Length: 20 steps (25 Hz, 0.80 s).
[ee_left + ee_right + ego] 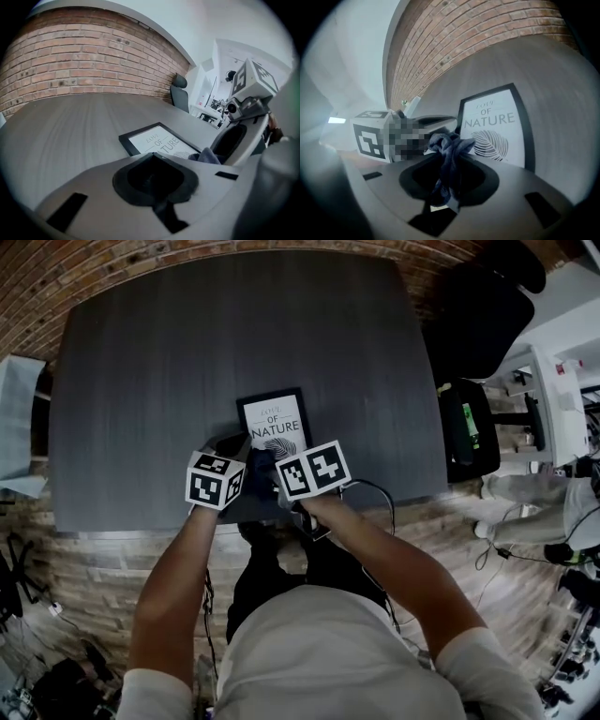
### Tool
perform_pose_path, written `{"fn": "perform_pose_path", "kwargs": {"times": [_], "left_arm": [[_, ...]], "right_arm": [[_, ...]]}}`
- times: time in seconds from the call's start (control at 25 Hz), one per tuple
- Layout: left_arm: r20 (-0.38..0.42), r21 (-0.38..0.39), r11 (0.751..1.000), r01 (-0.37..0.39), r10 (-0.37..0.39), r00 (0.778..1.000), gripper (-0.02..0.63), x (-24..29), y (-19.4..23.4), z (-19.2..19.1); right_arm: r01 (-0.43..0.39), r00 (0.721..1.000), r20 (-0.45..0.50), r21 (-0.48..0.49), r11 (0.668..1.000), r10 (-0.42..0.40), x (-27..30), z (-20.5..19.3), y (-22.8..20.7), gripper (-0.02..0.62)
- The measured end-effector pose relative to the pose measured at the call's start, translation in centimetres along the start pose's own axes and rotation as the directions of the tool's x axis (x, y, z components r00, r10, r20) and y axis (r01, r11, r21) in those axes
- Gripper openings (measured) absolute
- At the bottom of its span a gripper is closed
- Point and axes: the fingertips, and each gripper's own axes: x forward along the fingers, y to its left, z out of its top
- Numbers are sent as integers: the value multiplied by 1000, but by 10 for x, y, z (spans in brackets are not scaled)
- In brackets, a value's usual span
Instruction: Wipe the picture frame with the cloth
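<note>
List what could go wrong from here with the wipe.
1. The frame lies loose on the table. The left hand-held gripper is shut on nothing, so a push may slide the frame.
2. The cloth is a narrow wad in the right hand-held gripper, so its hard jaws may scrape the frame's face.
3. The two grippers stand close together and may bump.

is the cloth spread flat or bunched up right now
Bunched up: the cloth is a crumpled wad pinched in the right gripper, folds hanging, not spread over the picture frame.
</note>
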Motion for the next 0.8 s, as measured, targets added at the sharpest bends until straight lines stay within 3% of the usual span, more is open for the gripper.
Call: {"fn": "perform_pose_path", "kwargs": {"times": [0.12,0.32,0.56,0.8], "left_arm": [[-29,7,1000,6,-6,1000,8,3,1,-8],[-40,-26,1000,3,-4,999,6,6,2,-11],[-75,43,999,-3,7,997,6,7,0,-13],[-80,109,994,-15,23,997,8,7,-1,-13]], "right_arm": [[-2,1000,-24,37,999,2,15,-12,-3,110],[32,999,-36,-15,999,-32,16,-11,-12,110],[81,996,-35,-100,992,-85,7,-13,-22,110],[123,992,-21,-117,985,-126,-11,-13,-44,110]]}}
